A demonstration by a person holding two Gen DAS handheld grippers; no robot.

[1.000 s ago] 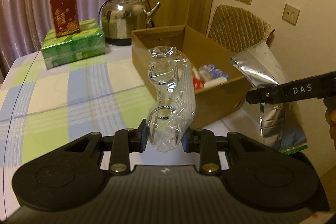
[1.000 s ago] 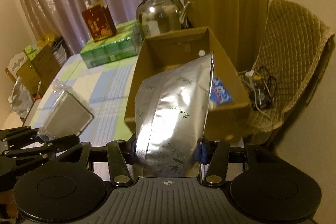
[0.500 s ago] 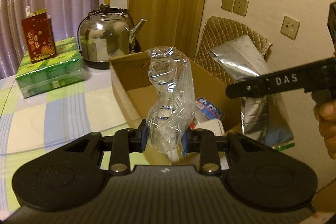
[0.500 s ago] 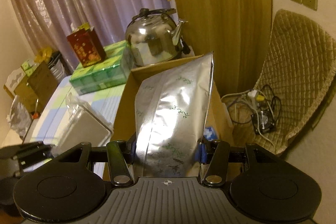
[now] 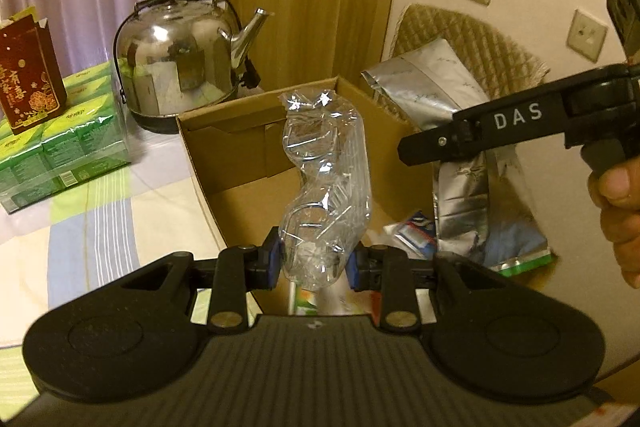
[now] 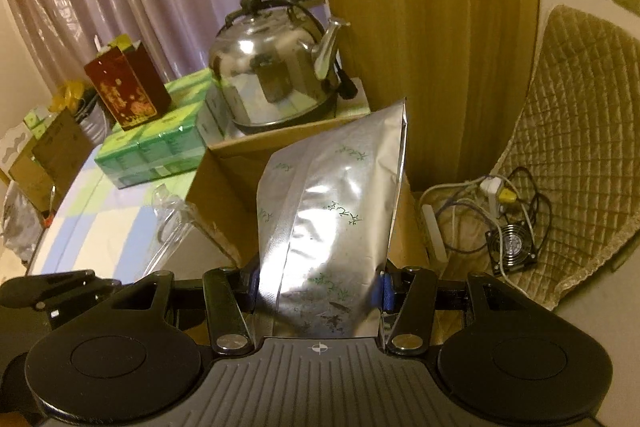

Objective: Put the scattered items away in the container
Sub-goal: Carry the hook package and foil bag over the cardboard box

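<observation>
My left gripper [image 5: 314, 261] is shut on a clear plastic packet with wire hooks inside [image 5: 324, 195], held upright over the open cardboard box [image 5: 208, 125]. My right gripper [image 6: 318, 291] is shut on a silver foil pouch [image 6: 336, 211] printed with green leaves, above the same box [image 6: 224, 167]. In the left wrist view that pouch [image 5: 460, 187] hangs over the box's right side, under the right gripper's black finger [image 5: 480, 135]. The clear packet [image 6: 176, 219] shows at the left in the right wrist view. Blue-and-white packets [image 5: 412, 231] lie in the box.
A steel kettle [image 5: 180, 55] stands just behind the box. A green tissue pack [image 5: 60, 143] with a red carton [image 5: 28, 83] on it sits at the table's far left. A quilted chair [image 6: 580, 155] with cables and a small fan [image 6: 512, 247] is right of the box. A person's hand [image 5: 620, 203] grips the right tool.
Both grippers have moved forward with their loads, from in front of the box to over it. The kettle and box have drawn nearer. Neither grip has changed.
</observation>
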